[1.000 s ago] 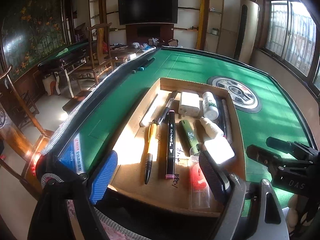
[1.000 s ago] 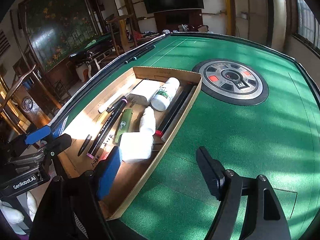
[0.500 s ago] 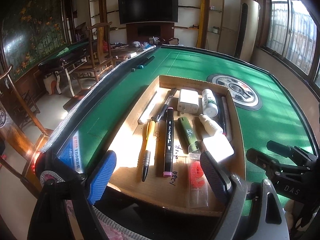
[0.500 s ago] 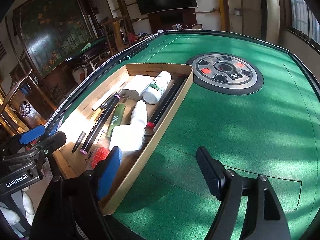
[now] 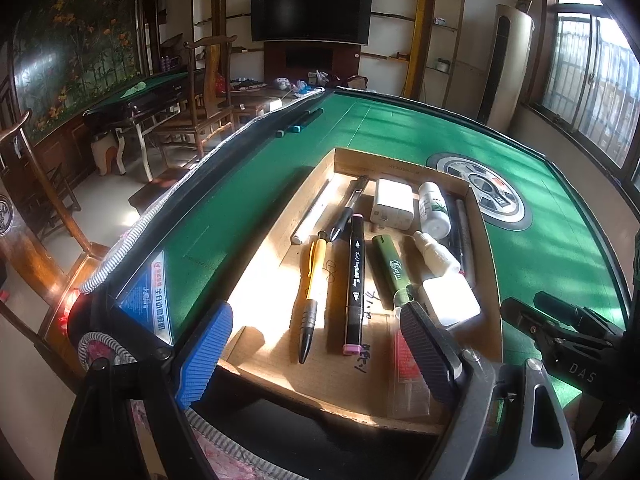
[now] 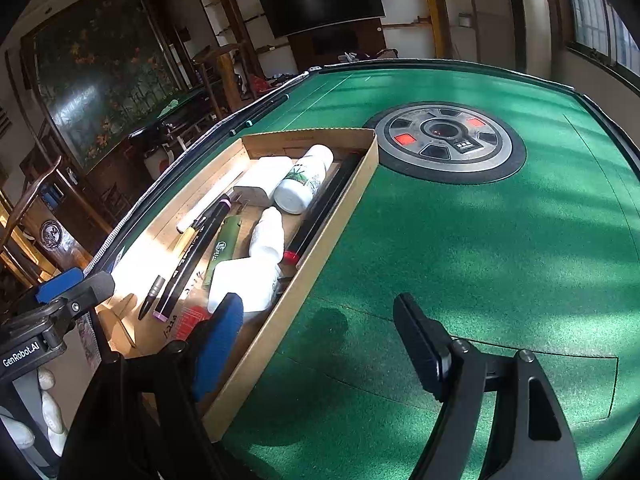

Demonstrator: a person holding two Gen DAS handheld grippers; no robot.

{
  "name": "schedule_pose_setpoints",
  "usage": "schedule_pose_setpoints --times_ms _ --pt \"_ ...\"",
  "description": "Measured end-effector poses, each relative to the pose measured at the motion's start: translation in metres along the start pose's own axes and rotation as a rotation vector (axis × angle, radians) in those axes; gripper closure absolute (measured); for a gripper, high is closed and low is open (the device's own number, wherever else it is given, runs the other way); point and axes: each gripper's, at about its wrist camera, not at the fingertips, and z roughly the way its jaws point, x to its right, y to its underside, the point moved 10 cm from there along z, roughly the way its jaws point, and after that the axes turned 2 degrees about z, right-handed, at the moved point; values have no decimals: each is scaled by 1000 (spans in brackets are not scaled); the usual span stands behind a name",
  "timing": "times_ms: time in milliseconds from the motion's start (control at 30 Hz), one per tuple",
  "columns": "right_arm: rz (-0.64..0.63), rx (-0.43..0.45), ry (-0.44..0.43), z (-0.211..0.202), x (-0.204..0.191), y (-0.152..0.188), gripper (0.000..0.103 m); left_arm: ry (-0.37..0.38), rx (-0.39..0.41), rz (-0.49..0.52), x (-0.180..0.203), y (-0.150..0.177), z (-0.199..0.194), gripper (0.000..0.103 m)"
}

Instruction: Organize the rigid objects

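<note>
Left claw [image 5: 316, 346] is spread wide and empty, hanging over the near end of the cardboard tray [image 5: 486, 280]; right claw [image 6: 320, 344] is also wide and empty, straddling the tray's right wall with one pad over the tray and the other over the green tabletop [image 6: 480, 260].

Nothing gripped yet, so I judge the step in hand is picking a first item. I'd start with the loose pens on the left side — they lie apart from each other, so a pinch across the barrel mid-length should go clean. The right side is crowded; items touch there, so going in risks nudging neighbours.

Count in the tray, as far as I can tell:
- black marker [image 5: 355, 280] — 1
- yellow pen [image 5: 311, 292] — 1
- white stick [image 5: 314, 210] — 1
- green tube [image 5: 390, 266] — 1
- white charger [image 5: 392, 202] — 1
- white bottles — 2
- white block [image 5: 450, 300] — 1
- dark pens along the right wall — two or three, can't tell

Outside the tray: 2 dark markers [image 5: 300, 124] at the tabletop's far edge.
</note>
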Motion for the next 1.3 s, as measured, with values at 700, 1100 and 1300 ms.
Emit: schedule_pose_setpoints --times_ms 700,1100,1300 --pt "61 74 -4 -7 10 -2 25 -9 18 -78 -18 -5 0 15" --pt "42 122 30 -16 9 -5 20 -19 95 -41 -9 -23 -11 13" --pt "52 130 56 -23 14 -1 20 -62 174 -23 -5 -44 -26 13"
